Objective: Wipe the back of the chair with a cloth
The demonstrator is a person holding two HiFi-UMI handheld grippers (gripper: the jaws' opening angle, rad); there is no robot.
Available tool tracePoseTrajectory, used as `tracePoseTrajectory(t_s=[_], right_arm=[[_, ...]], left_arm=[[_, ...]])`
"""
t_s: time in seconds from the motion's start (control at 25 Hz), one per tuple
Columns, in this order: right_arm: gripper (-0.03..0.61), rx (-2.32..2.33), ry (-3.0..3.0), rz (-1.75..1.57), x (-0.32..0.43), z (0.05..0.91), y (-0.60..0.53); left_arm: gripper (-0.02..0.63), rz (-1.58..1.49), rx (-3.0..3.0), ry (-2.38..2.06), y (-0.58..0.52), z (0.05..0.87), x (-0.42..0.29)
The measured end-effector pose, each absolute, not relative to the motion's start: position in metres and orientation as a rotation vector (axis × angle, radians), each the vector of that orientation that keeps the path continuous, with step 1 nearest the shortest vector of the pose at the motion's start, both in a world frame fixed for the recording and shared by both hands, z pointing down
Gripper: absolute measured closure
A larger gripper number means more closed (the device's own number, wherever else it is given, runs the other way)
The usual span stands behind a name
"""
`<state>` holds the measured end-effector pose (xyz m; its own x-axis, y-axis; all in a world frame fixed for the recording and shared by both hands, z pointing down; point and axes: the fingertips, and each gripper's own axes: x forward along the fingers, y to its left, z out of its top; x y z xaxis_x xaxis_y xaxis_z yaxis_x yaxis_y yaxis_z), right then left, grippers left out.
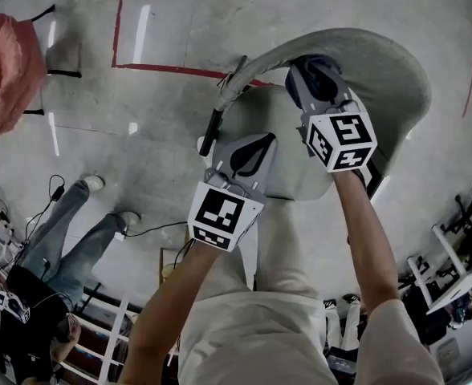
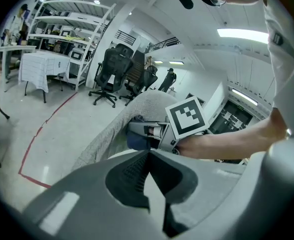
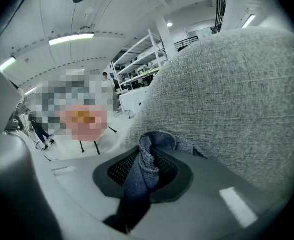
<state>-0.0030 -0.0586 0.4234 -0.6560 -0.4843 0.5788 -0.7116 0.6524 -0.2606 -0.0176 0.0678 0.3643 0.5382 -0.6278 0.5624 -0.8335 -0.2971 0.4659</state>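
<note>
Blue cloth (image 3: 142, 176): clamped between the jaws of the right gripper (image 1: 316, 74) and pressed against the upper edge of the grey fabric chair back (image 1: 392, 79). Left gripper (image 1: 250, 152): jaws together, nothing between them; near the right gripper, pointing toward the chair back.

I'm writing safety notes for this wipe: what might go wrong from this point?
1. The right gripper pinches only a narrow fold of the blue cloth. Dragging it over the coarse grey chair back may tug the cloth free.
2. The left gripper is shut on nothing, so nothing seems to steady that back, and it might shift under pressure.
</note>
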Motion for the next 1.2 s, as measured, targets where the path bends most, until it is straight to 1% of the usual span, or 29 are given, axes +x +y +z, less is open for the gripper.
tracePoseTrajectory(t_s=[0.32, 0.44, 0.64, 0.88, 1.2], right_arm=[[0.505, 0.761, -2.45, 0.625, -0.029, 0.424, -0.037], [0.505, 0.612, -2.484, 0.655, -0.044, 0.421, -0.023], [0.505, 0.384, -2.497, 0.602, -0.076, 0.424, 0.01], [0.505, 0.282, -2.497, 0.645, -0.089, 0.428, 0.034], [0.505, 0.022, -2.508, 0.64, -0.112, 0.415, 0.085]], left_arm=[[0.613, 0.334, 2.028, -1.196, 0.076, 0.364, -0.028], [0.613, 0.339, 2.018, -1.184, 0.084, 0.364, -0.03], [0.613, 0.331, 2.007, -1.199, 0.094, 0.361, -0.038], [0.613, 0.322, 1.993, -1.211, 0.108, 0.359, -0.052], [0.613, 0.327, 2.007, -1.212, 0.118, 0.353, -0.068]])
